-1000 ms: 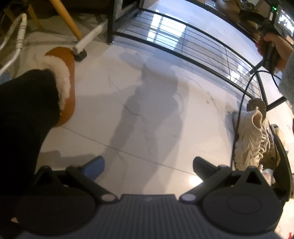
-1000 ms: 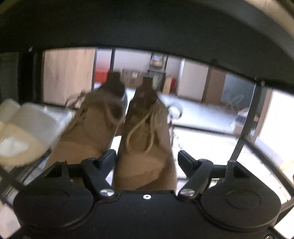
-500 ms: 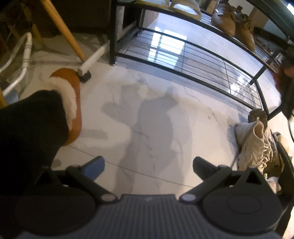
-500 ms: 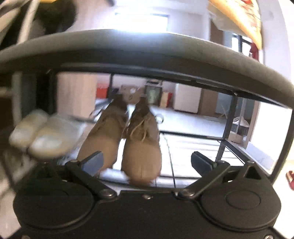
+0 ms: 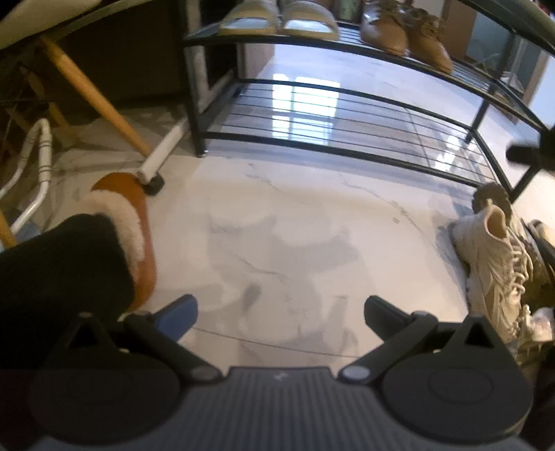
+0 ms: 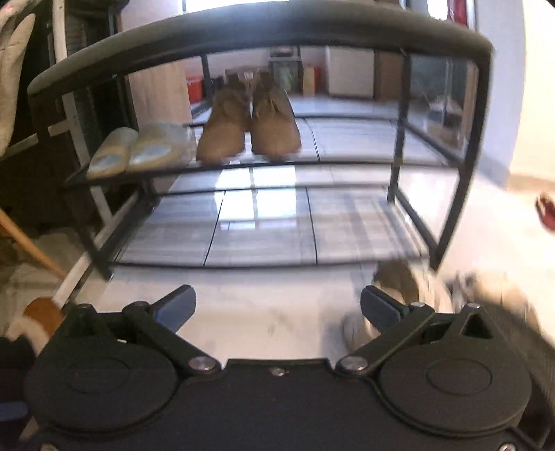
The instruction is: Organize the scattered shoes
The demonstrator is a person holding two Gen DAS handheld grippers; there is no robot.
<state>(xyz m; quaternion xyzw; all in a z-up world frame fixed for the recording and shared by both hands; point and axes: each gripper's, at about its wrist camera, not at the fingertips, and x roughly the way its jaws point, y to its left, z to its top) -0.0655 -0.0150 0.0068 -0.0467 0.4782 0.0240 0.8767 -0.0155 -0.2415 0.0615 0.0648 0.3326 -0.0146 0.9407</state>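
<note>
Since the earlier frame the right gripper (image 6: pixel 277 307) had drawn back from the brown lace-up shoes (image 6: pixel 248 126); they stood as a pair on the rack's (image 6: pixel 482 69) upper shelf, and the whole rack now showed in the right wrist view. Its jaws stood as wide as they go, with nothing between them. The left gripper (image 5: pixel 279 312) had tipped up a little, bringing that shelf into its view, and its jaws were also wide and empty over bare floor.

No brand, label or writing could be read on any shoe or on the rack.

From left to right in the left wrist view: a wooden chair leg (image 5: pixel 93 93), a white tube frame (image 5: pixel 40 163), and a tan fleece-lined slipper (image 5: pixel 133 229) worn below a black trouser leg (image 5: pixel 59 274). On the upper shelf a pair of pale sandals (image 5: pixel 281 19) sat just left of the brown pair. The lower wire shelf (image 5: pixel 347 128) held nothing. At the right, a cream sneaker (image 5: pixel 496 263) lay on the floor near the rack's corner post, touching a darker shoe (image 5: pixel 541 274) behind it.

The floor (image 5: pixel 295 222) was glossy white marble-look tile, reflecting a window.
</note>
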